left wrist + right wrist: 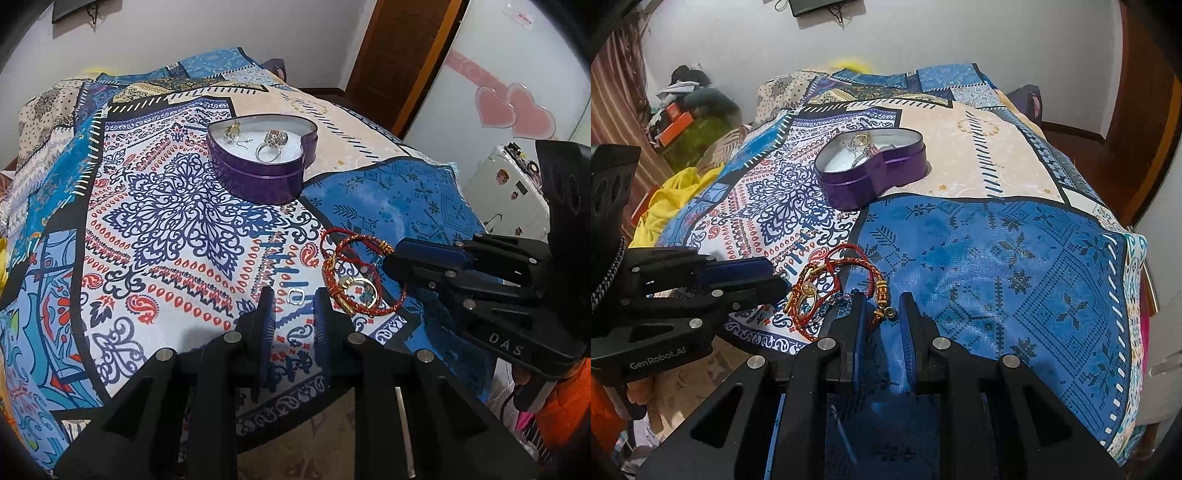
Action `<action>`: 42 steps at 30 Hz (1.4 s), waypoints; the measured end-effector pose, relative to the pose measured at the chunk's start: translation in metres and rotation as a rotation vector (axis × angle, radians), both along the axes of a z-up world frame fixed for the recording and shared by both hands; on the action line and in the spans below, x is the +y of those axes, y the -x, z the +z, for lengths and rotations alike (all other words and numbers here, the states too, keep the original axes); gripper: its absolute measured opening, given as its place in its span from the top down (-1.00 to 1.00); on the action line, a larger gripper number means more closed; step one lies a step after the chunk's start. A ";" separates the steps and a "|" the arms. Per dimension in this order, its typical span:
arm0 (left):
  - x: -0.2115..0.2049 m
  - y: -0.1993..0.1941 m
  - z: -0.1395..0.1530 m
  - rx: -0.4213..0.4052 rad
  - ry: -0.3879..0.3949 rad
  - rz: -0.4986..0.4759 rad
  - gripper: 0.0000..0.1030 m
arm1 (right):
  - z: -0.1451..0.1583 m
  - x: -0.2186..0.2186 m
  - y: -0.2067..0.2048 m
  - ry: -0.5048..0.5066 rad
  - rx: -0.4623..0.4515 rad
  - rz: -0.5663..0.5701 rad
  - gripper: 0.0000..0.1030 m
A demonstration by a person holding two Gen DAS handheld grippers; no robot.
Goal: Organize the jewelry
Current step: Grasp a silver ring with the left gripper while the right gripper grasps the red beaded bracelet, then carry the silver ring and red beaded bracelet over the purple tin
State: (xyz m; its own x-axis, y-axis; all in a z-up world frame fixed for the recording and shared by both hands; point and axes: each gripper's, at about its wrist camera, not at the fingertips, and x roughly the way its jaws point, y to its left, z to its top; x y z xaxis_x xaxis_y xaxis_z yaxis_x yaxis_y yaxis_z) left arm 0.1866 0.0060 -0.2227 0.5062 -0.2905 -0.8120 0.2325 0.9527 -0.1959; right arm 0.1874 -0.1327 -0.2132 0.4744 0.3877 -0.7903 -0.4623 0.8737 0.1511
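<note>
A purple heart-shaped tin (258, 177) (871, 181) sits open on the patterned bedspread, holding rings and earrings (269, 146). A tangle of red cord bracelets with gold beads and a gold ring (354, 280) (827, 291) lies near the front edge. A small silver ring (296, 296) lies between my left fingers. My left gripper (293, 306) (775, 277) is open around the silver ring, empty. My right gripper (882, 314) (391, 258) is open, with the bracelets' beaded end (882, 295) between its fingertips.
The patterned bedspread (177, 229) (1015, 258) covers a bed whose front edge drops off just below the bracelets. Yellow cloth (668, 203) and clutter lie on the floor at left. A wooden door (399, 55) and a white cabinet with pink hearts (517, 107) stand at right.
</note>
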 end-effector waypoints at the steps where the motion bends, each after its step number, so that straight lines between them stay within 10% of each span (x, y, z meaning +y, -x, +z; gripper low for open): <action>1: -0.001 0.000 0.000 -0.003 -0.006 0.000 0.60 | 0.000 0.000 0.000 0.000 -0.003 0.000 0.69; 42: 0.027 0.016 0.052 -0.161 -0.018 0.108 0.84 | 0.060 0.005 -0.006 -0.057 -0.173 -0.032 0.81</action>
State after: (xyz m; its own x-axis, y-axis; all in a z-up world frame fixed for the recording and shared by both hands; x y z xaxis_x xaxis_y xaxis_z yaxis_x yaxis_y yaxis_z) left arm 0.1710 0.0333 -0.1705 0.6575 -0.2136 -0.7225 0.1555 0.9768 -0.1472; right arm 0.1933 -0.1280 -0.1535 0.6138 0.4121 -0.6734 -0.4580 0.8806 0.1215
